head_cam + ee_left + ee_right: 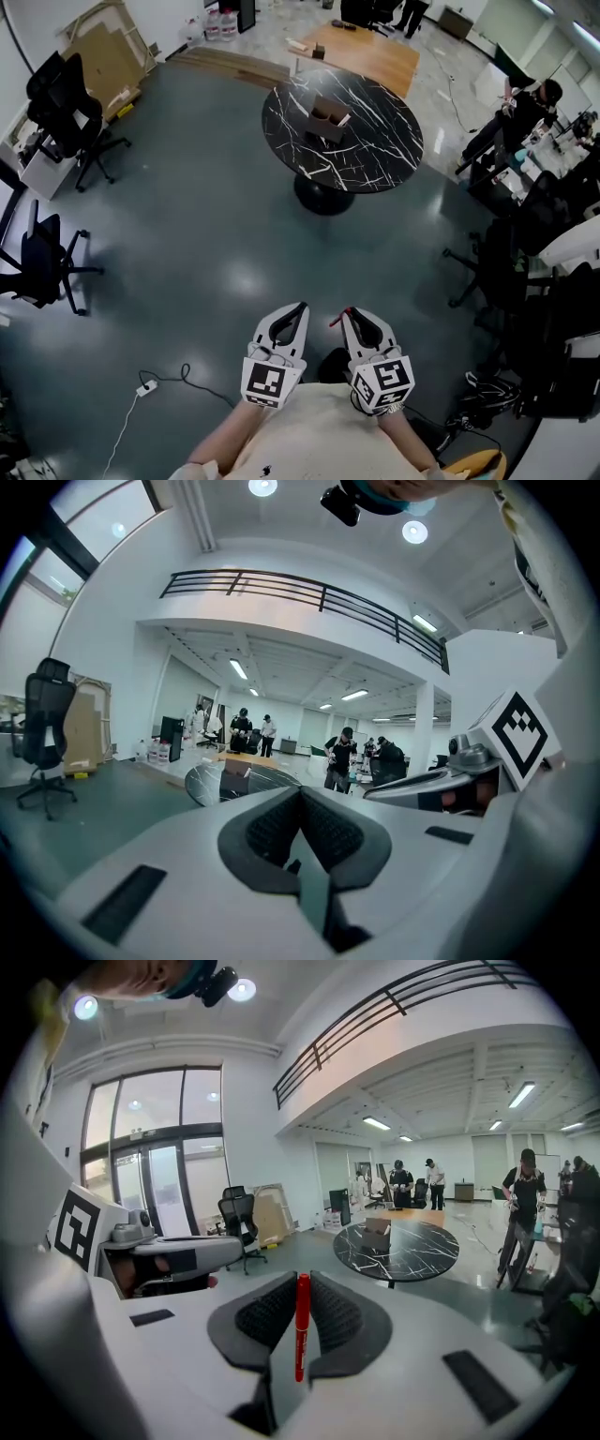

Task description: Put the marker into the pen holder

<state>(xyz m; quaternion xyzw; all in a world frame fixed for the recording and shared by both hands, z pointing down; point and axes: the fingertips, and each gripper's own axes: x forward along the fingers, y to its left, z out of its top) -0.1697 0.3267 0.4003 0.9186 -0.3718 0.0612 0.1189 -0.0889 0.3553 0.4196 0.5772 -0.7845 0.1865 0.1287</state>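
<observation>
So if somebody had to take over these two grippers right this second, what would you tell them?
Left gripper: shut, nothing between its jaws.
Right gripper: shut on the red marker, which stands lengthwise between the jaws.
The brown pen holder sits on the round black marble table, across the open floor ahead, well away from both grippers.
Done: the marker is in the grasp.
Left: walk to the table, bring the right gripper over the pen holder, and let the marker go into it.
</observation>
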